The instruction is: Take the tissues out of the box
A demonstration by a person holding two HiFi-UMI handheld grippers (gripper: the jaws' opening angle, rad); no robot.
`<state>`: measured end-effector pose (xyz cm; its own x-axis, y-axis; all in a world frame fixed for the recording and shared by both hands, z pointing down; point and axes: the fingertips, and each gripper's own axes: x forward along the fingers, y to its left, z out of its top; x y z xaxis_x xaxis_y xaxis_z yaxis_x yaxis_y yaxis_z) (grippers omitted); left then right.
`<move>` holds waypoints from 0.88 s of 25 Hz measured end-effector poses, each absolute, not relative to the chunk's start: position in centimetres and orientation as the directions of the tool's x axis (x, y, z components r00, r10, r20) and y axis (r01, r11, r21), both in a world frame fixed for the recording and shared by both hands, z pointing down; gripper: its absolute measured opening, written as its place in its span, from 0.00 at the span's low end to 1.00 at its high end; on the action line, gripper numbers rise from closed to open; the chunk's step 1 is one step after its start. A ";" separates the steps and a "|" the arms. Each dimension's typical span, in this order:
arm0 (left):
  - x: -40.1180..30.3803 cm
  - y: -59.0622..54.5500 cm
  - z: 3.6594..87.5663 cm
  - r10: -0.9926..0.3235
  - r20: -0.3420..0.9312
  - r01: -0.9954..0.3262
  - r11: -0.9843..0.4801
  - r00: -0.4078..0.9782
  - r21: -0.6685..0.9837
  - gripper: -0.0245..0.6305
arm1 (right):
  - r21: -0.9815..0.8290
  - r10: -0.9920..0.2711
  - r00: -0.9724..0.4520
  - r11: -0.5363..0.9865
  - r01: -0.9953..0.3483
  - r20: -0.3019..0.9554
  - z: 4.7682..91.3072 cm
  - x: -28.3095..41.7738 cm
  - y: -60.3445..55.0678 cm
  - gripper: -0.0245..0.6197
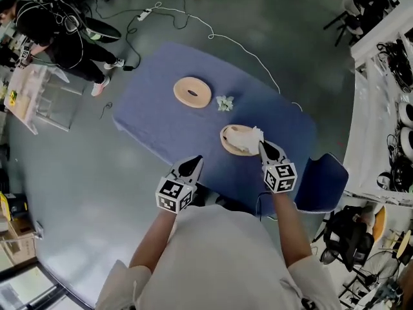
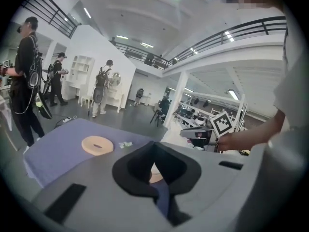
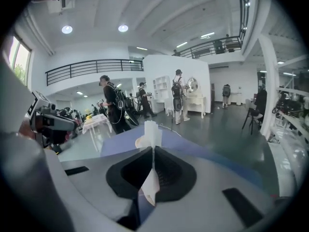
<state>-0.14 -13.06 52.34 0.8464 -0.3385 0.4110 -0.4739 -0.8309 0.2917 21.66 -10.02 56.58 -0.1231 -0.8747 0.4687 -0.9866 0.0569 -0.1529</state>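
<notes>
A round wooden tissue box (image 1: 227, 142) sits on the blue table (image 1: 155, 108) with a white tissue (image 1: 246, 136) rising from it. My right gripper (image 1: 262, 147) is shut on that tissue at the box's right edge. In the right gripper view the tissue (image 3: 151, 132) stands pinched between the shut jaws of the right gripper (image 3: 152, 150). My left gripper (image 1: 194, 166) hovers over the table's near edge, left of the box, touching nothing. In the left gripper view the tips of the left gripper (image 2: 154, 146) meet and hold nothing.
A second round wooden disc with a slot (image 1: 192, 92) lies further back on the table, with a small crumpled tissue (image 1: 224, 103) beside it. A blue chair (image 1: 322, 183) stands at the right. People (image 1: 58, 37) and cables are on the floor beyond.
</notes>
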 end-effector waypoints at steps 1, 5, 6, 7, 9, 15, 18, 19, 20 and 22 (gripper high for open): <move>-0.1 -13.4 51.8 -0.333 0.402 -0.463 -0.838 0.853 0.288 0.05 | -0.152 -0.883 -0.109 0.043 -0.987 0.456 55.5 21.6 -9.8 0.09; 0.0 -14.4 49.7 -0.307 0.372 -0.417 -0.870 0.876 0.262 0.05 | -0.150 -0.911 -0.059 -0.003 -0.989 0.407 51.6 21.4 -8.5 0.09; 0.1 -14.5 49.3 -0.302 0.364 -0.406 -0.877 0.881 0.257 0.05 | -0.150 -0.918 -0.048 -0.013 -0.989 0.393 50.6 21.4 -8.0 0.09; 0.2 -14.6 48.8 -0.296 0.356 -0.396 -0.883 0.886 0.253 0.05 | -0.151 -0.925 -0.037 -0.022 -0.988 0.377 49.7 21.4 -7.6 0.09; 0.7 -15.2 47.8 -0.284 0.336 -0.374 -0.896 0.898 0.240 0.05 | -0.154 -0.939 -0.014 -0.042 -0.987 0.344 47.8 21.6 -6.9 0.09; 1.2 -15.7 44.1 -0.254 0.279 -0.319 -0.923 0.926 0.217 0.05 | -0.161 -0.962 0.036 -0.082 -0.984 0.270 42.7 21.0 -5.2 0.09; 1.2 -15.6 42.5 -0.242 0.255 -0.296 -0.934 0.936 0.200 0.05 | -0.163 -0.970 0.063 -0.103 -0.981 0.233 40.7 20.9 -4.2 0.09; 1.2 -15.6 42.1 -0.240 0.249 -0.290 -0.938 0.938 0.192 0.05 | -0.163 -0.973 0.071 -0.108 -0.981 0.221 40.2 20.9 -3.9 0.09; 1.3 -15.7 41.9 -0.239 0.244 -0.286 -0.940 0.940 0.184 0.05 | -0.161 -0.975 0.078 -0.113 -0.980 0.209 39.7 21.0 -3.6 0.09; 1.6 -16.0 41.6 -0.239 0.235 -0.282 -0.944 0.942 0.172 0.05 | -0.151 -0.977 0.095 -0.124 -0.981 0.190 38.8 21.3 -3.1 0.09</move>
<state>1.61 -15.95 41.56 0.9422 -0.2388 0.2350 -0.2821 -0.9438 0.1720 21.33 -3.09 38.78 0.0948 -0.9772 0.1898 -0.9807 -0.1244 -0.1507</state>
